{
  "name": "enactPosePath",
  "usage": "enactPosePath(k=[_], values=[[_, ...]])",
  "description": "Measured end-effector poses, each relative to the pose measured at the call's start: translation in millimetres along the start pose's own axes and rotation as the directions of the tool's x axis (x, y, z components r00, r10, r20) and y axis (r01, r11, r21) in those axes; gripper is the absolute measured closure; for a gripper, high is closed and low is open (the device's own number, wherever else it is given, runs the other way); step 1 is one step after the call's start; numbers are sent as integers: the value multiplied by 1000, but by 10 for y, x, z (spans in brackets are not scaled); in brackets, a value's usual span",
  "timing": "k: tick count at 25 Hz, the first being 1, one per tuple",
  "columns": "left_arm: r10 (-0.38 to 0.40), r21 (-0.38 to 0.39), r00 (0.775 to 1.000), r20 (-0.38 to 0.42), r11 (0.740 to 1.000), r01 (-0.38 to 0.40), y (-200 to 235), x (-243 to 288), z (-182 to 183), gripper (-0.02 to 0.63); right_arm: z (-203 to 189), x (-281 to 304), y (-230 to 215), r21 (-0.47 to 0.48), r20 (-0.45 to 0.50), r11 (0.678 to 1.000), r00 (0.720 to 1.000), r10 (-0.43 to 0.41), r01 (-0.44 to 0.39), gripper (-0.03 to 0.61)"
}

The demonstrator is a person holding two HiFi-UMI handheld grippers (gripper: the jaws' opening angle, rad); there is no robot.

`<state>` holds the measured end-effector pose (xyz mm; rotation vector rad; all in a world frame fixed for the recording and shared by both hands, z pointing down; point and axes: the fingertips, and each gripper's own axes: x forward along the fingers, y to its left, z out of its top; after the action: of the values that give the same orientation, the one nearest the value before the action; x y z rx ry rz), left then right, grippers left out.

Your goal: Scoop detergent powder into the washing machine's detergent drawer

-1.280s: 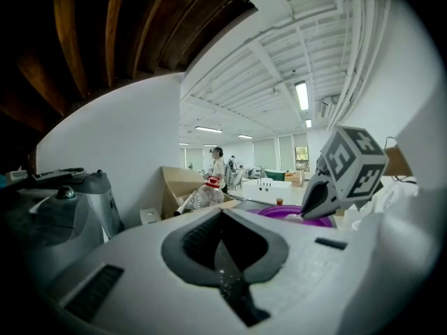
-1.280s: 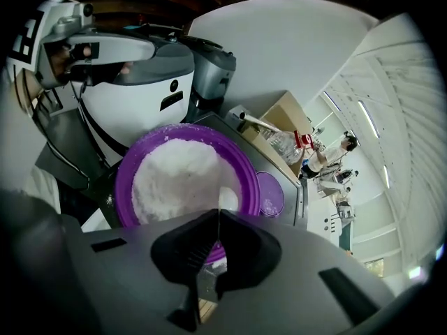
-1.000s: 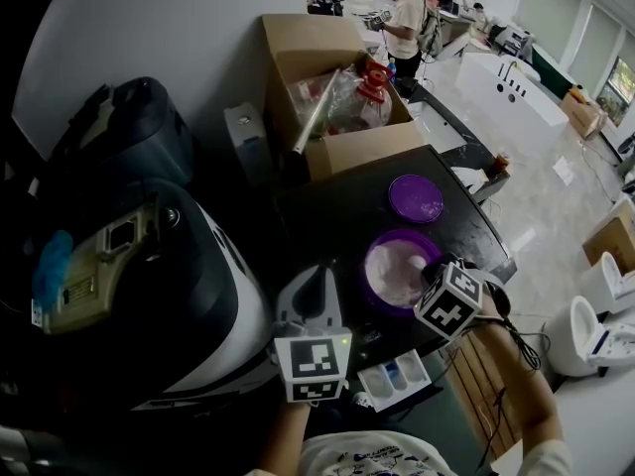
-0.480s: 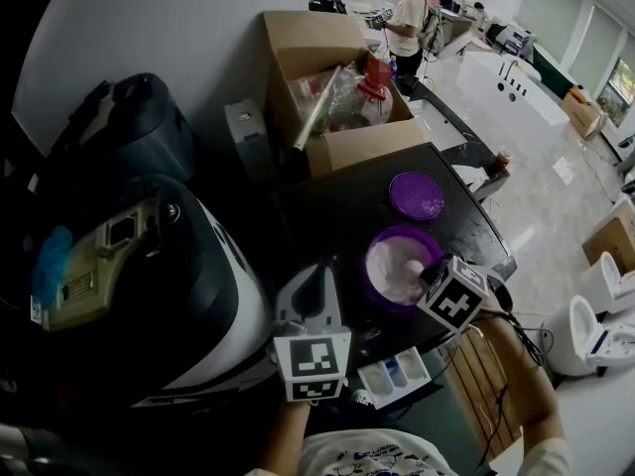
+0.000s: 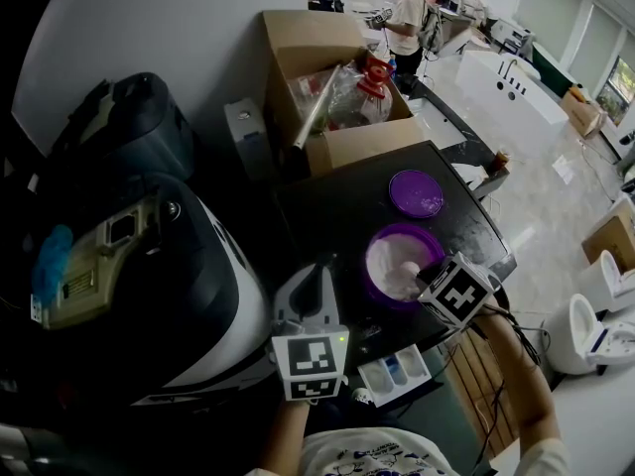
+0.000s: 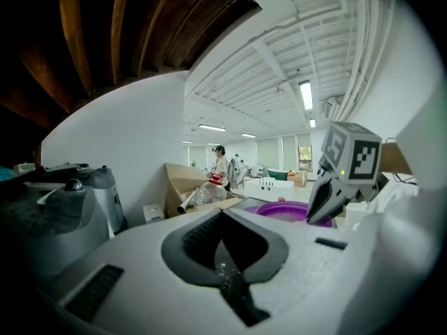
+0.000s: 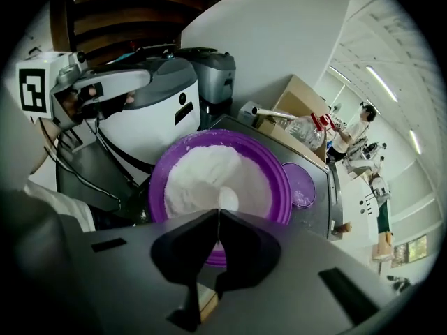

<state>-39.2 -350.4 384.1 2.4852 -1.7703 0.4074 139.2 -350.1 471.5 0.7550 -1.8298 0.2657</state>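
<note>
— How many of your tongs are busy?
— One of two. My right tongs [image 7: 218, 215] are clenched on the single scoop [image 7: 227, 199]. Its handle is pinched between the jaws and its round head sits down in the detergent powder [image 7: 202, 176], just ahead of the tips. My left tongs [image 6: 222, 218] are clenched too, jaws pressed together with nothing between them.
— And bowls?
— One purple bowl [image 7: 281, 190], filled with white powder, straight ahead of the right tongs and ahead-right of the left. One purple lid [image 7: 302, 185] lies flat beyond it, apart from it.
— The drawer?
— One detergent drawer [image 5: 397, 373], behind both sets of tips, down between my wrists and well apart from the scoop. It looks split into three compartments, the middle one bluish.
— Anything farther out?
— One open cardboard box [image 5: 337, 97], beyond the lid.
</note>
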Motion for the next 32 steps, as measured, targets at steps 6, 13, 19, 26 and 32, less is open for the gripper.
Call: enactPosePath(k=[6, 13, 19, 26, 32], values=[[3, -7, 1000, -7, 1000, -4, 15, 0, -21, 611, -3, -14, -44, 144, 42, 989, 999, 21, -27, 558], [-5, -19, 1000, -6, 1000, 5, -2, 20, -25, 611, 18, -31, -87, 283, 131, 956, 990, 46, -82, 558], [-12, -18, 1000, -4, 1000, 12, -14, 41, 6, 611, 53, -97, -105, 389, 218, 910, 974, 60, -143, 558], [-22, -19, 1000, 0, 1000, 22, -18, 83, 31, 611, 69, -99, -47, 528, 314, 807, 944, 104, -264, 558], [-33, -12, 999, 6, 999, 33, -18, 104, 60, 611, 202, -257, -67, 644, 493, 625, 864, 102, -442, 558]])
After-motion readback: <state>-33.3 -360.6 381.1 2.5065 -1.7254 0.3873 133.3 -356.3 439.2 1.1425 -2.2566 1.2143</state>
